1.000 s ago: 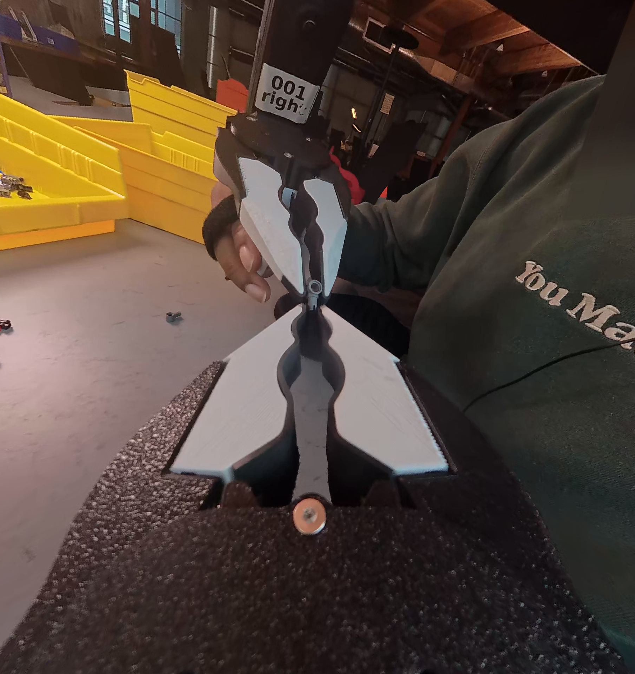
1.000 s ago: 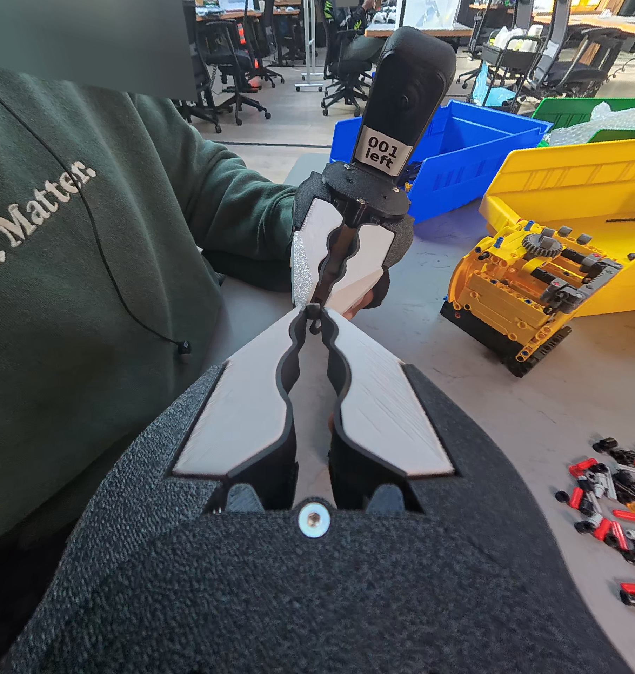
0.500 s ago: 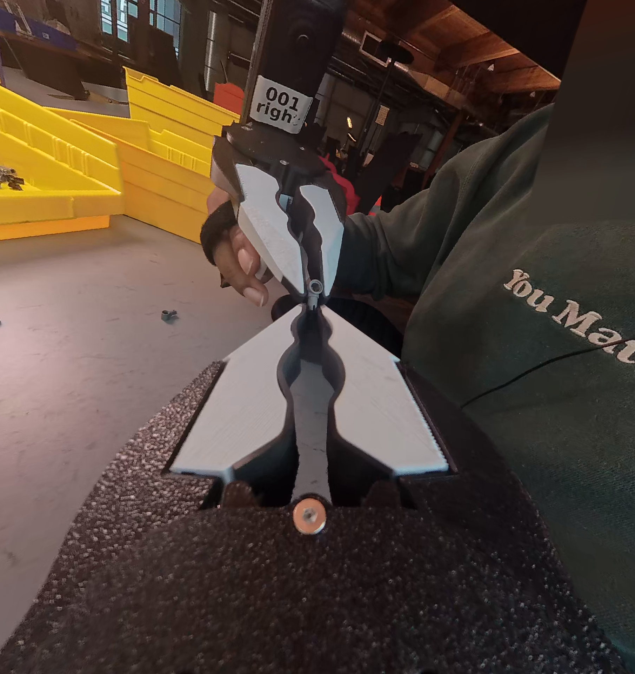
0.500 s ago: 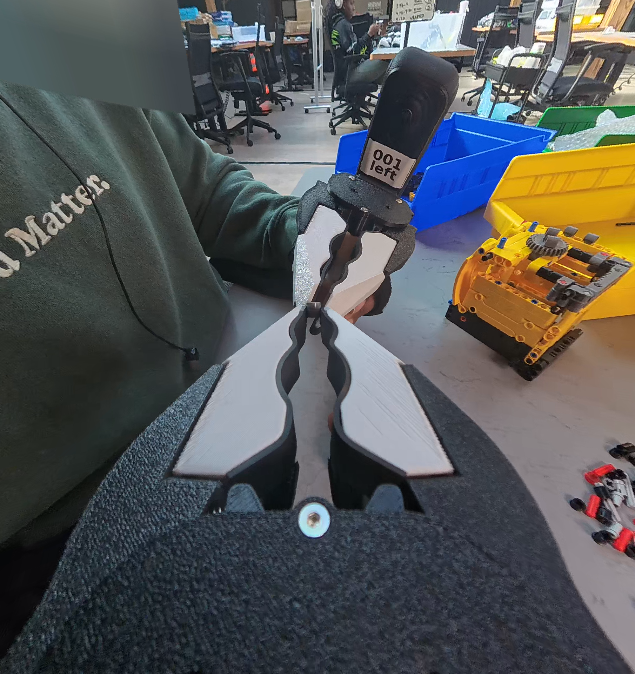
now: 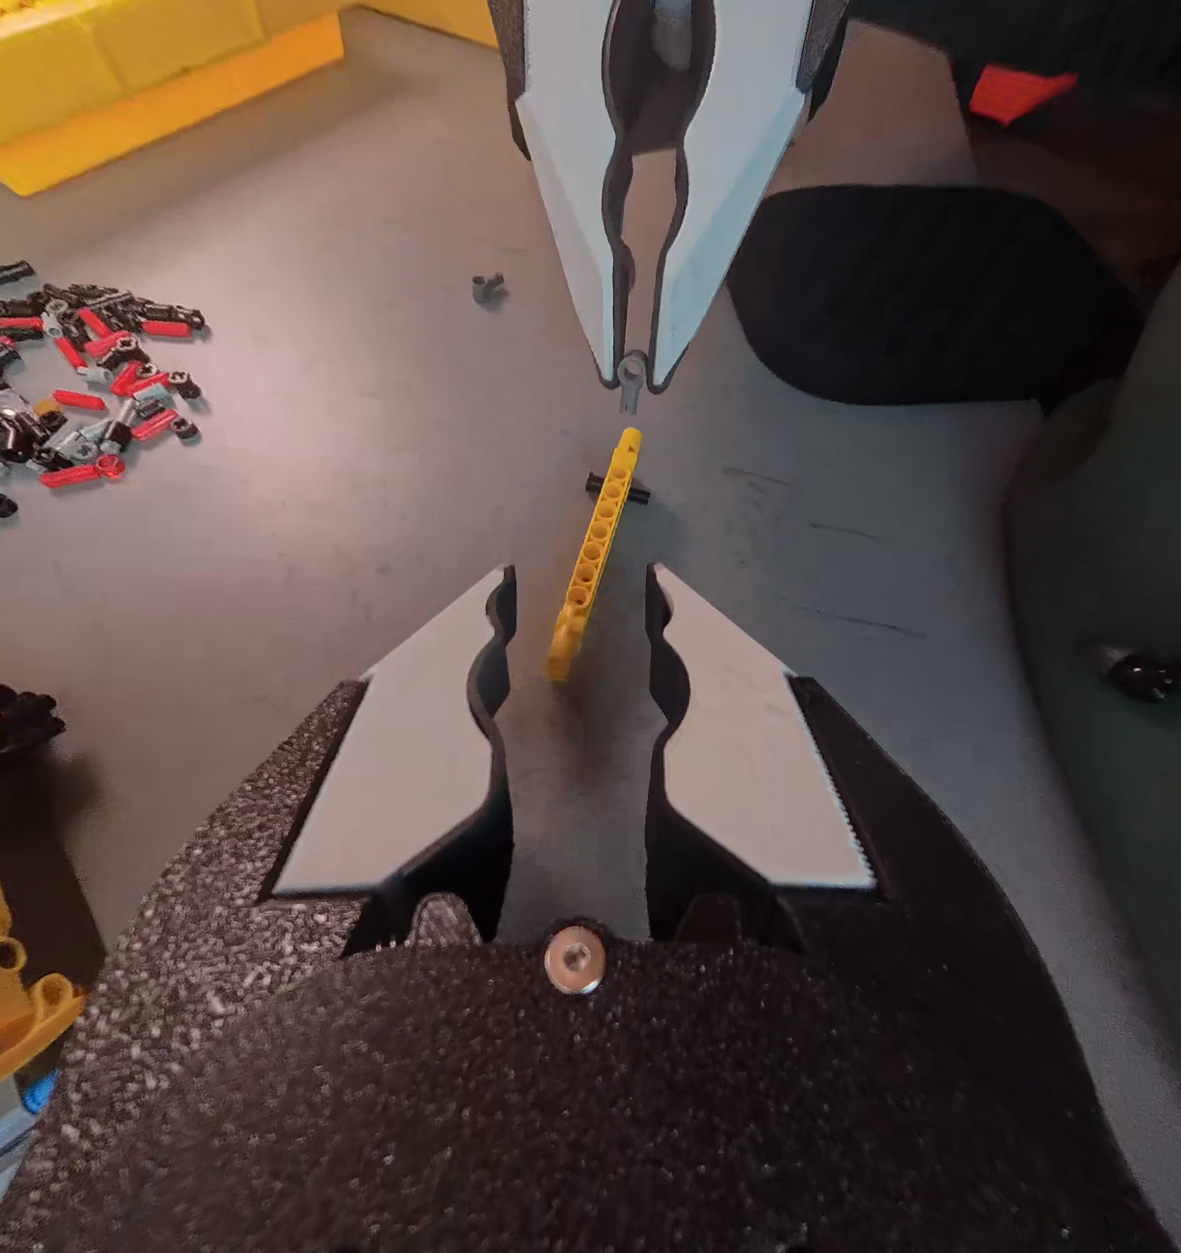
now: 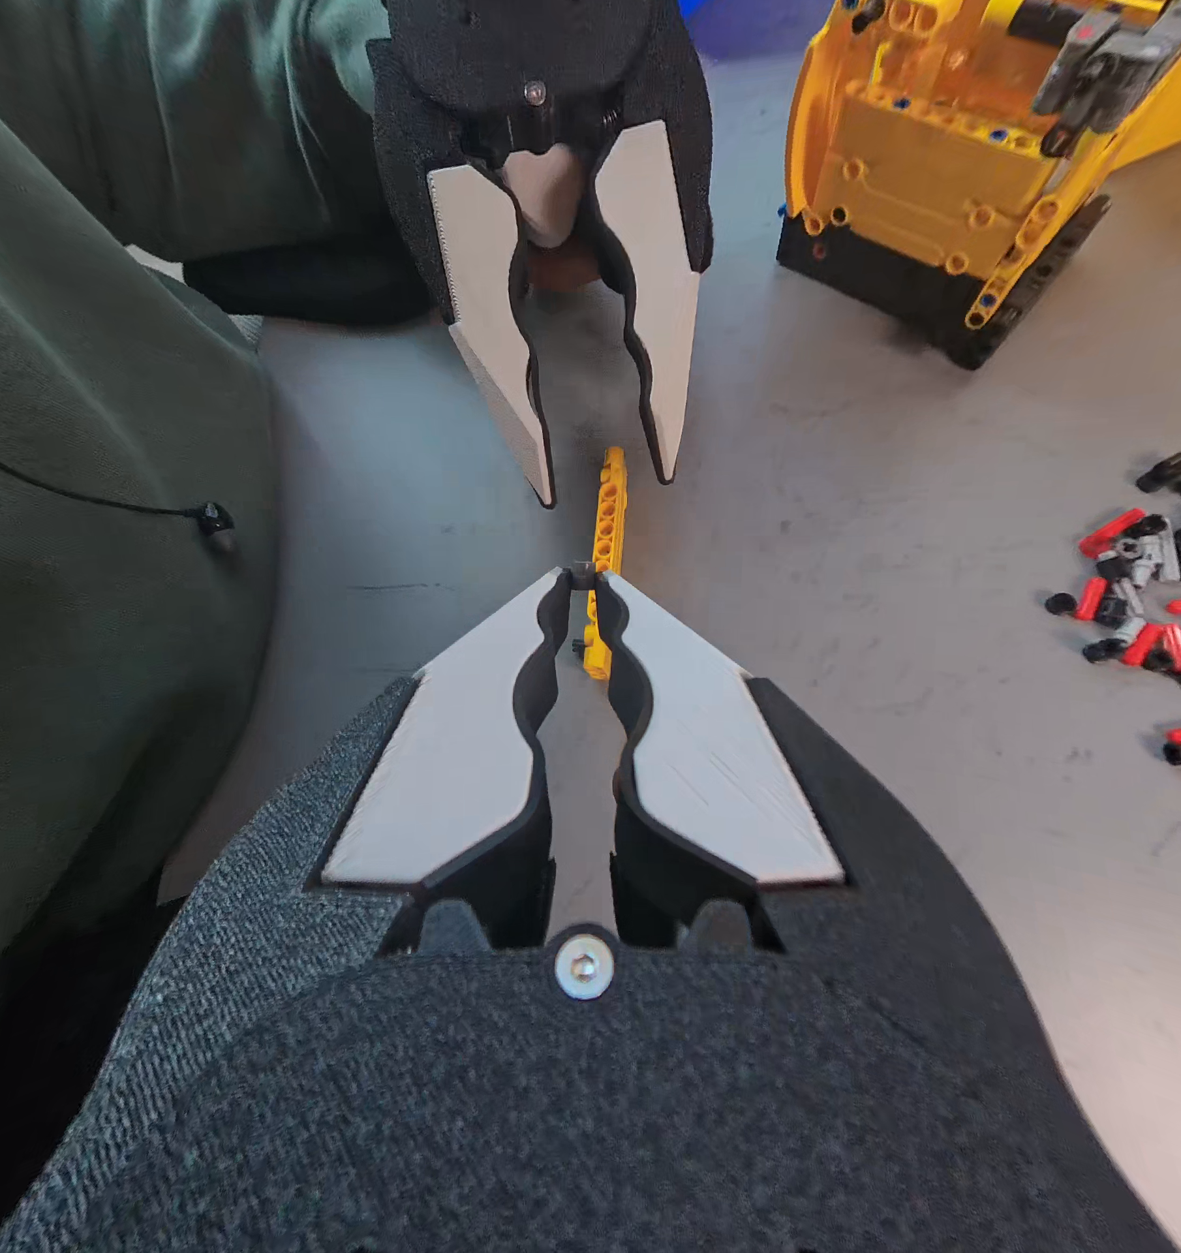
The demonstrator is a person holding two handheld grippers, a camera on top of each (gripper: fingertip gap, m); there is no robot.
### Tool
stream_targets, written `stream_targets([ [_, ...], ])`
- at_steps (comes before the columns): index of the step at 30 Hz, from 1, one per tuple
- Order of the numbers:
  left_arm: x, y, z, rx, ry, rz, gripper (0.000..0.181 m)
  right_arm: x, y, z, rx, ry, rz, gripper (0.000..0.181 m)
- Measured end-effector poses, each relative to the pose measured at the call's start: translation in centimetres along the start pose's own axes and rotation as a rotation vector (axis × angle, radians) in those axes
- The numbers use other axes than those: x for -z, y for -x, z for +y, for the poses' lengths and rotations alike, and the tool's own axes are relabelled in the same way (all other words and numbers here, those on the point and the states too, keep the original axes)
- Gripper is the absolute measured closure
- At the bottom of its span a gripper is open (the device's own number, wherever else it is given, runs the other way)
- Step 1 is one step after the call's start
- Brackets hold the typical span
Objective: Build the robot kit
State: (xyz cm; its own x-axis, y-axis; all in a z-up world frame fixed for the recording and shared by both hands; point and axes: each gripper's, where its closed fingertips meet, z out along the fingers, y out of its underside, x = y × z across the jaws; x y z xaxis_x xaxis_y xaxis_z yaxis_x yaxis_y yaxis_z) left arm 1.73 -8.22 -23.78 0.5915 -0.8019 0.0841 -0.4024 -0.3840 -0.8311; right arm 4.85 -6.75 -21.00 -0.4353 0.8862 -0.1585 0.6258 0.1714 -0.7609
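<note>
Yellow beam (image 5: pixel 598 549) lies at frame centre on the grey tabletop (image 5: pixel 316 542), between the spread fingers of the left tool (image 5: pixel 579 576). The right tool (image 6: pixel 581 575) pinches a small grey pin (image 5: pixel 632 380) just above the beam's far end; line it up squarely with the end hole.

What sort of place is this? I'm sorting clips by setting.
Probably a toy-brick assembly workbench: a grey tabletop carrying a pile of small red, black and grey connector pieces, a yellow holed plastic beam and a part-built yellow brick vehicle.
</note>
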Motion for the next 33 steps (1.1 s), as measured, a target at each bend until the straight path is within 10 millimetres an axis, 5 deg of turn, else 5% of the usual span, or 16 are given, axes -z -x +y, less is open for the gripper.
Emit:
stream_targets([
  [10, -1.4, 0.3, 1.8, -0.07, 0.133, -0.049, 0.174, -2.0, -0.4, 1.6, -0.028, 0.133, 0.011, 0.174],
  [33, -1.5, 0.2, 1.8, -0.078, 0.135, -0.041, 0.175, -2.4, -1.4, 0.8, 0.014, 0.29, 0.007, 0.175],
])
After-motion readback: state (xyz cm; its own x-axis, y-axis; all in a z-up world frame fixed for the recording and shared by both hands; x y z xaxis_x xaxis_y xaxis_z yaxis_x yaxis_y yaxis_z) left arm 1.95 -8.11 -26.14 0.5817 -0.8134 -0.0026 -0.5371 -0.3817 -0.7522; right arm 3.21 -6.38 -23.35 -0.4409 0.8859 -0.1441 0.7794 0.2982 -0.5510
